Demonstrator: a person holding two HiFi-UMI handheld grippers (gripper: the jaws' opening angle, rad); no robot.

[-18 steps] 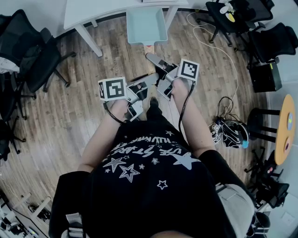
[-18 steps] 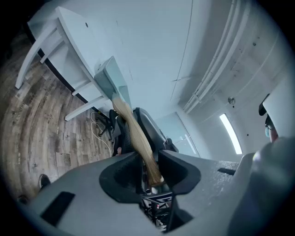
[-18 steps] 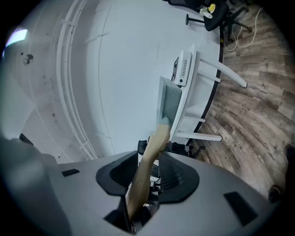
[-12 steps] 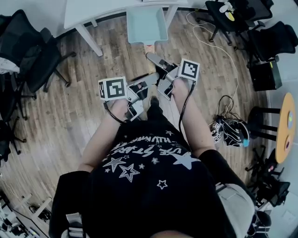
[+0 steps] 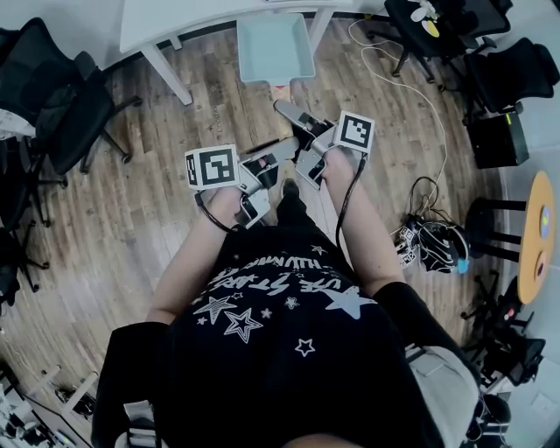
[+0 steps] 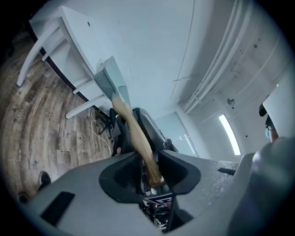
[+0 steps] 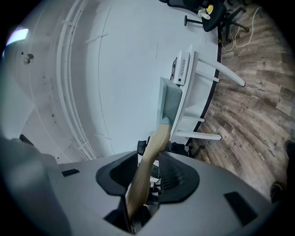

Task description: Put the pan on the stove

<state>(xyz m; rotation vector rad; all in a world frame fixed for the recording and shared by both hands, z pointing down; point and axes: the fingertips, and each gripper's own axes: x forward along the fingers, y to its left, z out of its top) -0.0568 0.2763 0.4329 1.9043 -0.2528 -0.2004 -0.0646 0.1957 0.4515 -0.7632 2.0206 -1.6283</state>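
Right now my left gripper [image 6: 148, 161] is clamped on the wooden handle [image 6: 133, 133] of the pale green pan [image 5: 276, 48], its jaws partway closed with the handle pinched between them. My right gripper [image 7: 148, 168] grips the same handle, its jaws likewise partway closed on it. Both grippers sit close together in front of my body. The pan hangs in the air over the wooden floor [image 5: 131, 219], right at the edge of the white tabletop [image 5: 175, 22], carried by its handle alone.

head view: steeply down, high | gripper views: level, close behind jaws | shared: white table [image 5: 175, 22], probably pan [image 5: 276, 48]
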